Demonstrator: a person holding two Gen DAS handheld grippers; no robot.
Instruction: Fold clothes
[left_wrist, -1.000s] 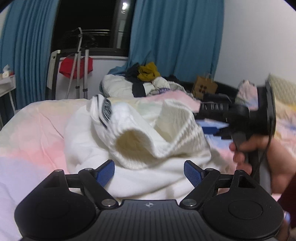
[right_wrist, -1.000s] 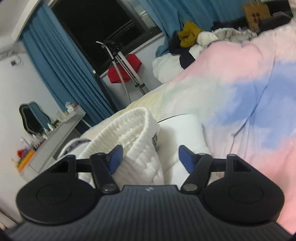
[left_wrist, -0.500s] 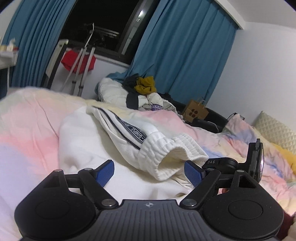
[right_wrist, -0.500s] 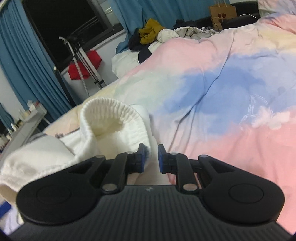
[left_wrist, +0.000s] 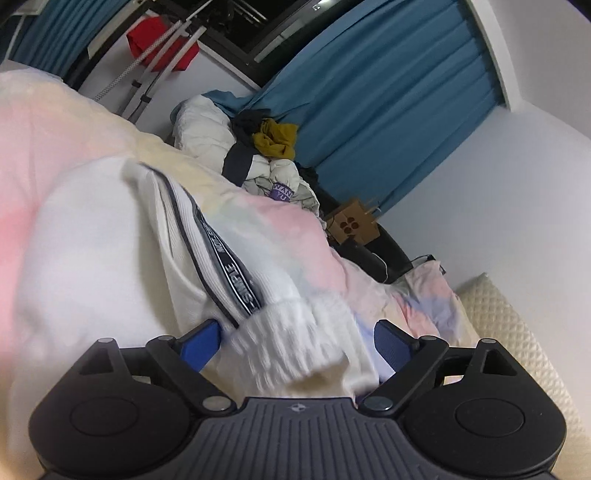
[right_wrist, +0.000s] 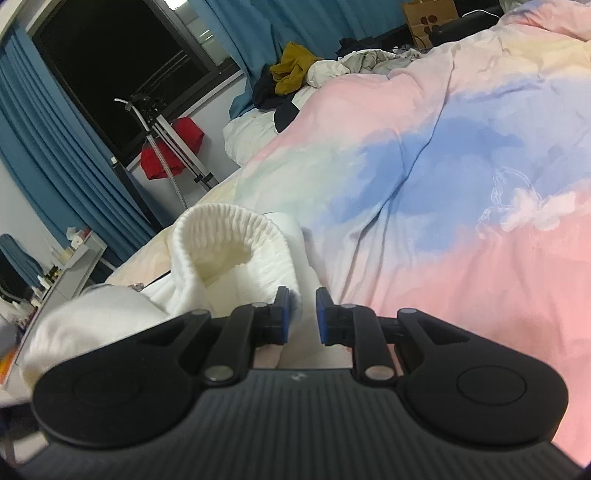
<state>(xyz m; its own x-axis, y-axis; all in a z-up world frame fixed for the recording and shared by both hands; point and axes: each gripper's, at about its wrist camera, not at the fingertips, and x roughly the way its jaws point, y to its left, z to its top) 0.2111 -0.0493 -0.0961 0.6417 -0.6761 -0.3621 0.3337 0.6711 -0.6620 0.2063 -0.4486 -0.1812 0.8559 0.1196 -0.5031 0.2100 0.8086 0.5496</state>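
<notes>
- Right gripper (right_wrist: 300, 314): blue pads drawn narrow with white knit fabric pinched between them; the grip sits at the edge of the ribbed cuff (right_wrist: 229, 251), whose mouth gapes open just left of and beyond the jaws.
- Left gripper (left_wrist: 295, 343): jaws wide and opening further at this moment; the same ribbed cuff (left_wrist: 295, 339) lies between the pads, but neither pad presses on it (no grip on this side as yet).
- Garment: a white sweater (left_wrist: 96, 258) with a dark printed stripe (left_wrist: 229, 273) running down the sleeve to the cuff; it lies bunched on the pastel duvet (right_wrist: 461, 184), sleeve raised toward both grippers, body spread off to the left in the left wrist view.
- Surroundings: a heap of other clothes (left_wrist: 273, 147) at the far edge of the bed; blue curtains (left_wrist: 388, 110) and a dark window behind; a brown paper bag (left_wrist: 352, 225) on the floor side.
- Step in hand (judgement): securing the sleeve end, one side gripped, the other being lined up; folding proper has barely begun.
- Next move calls for: the left pads to close on the cuff or on the sleeve just behind it; then both hands to draw the sleeve flat across the body; loose knit may slip or bunch, so a firm bite on the thick ribbing looks wiser.
</notes>
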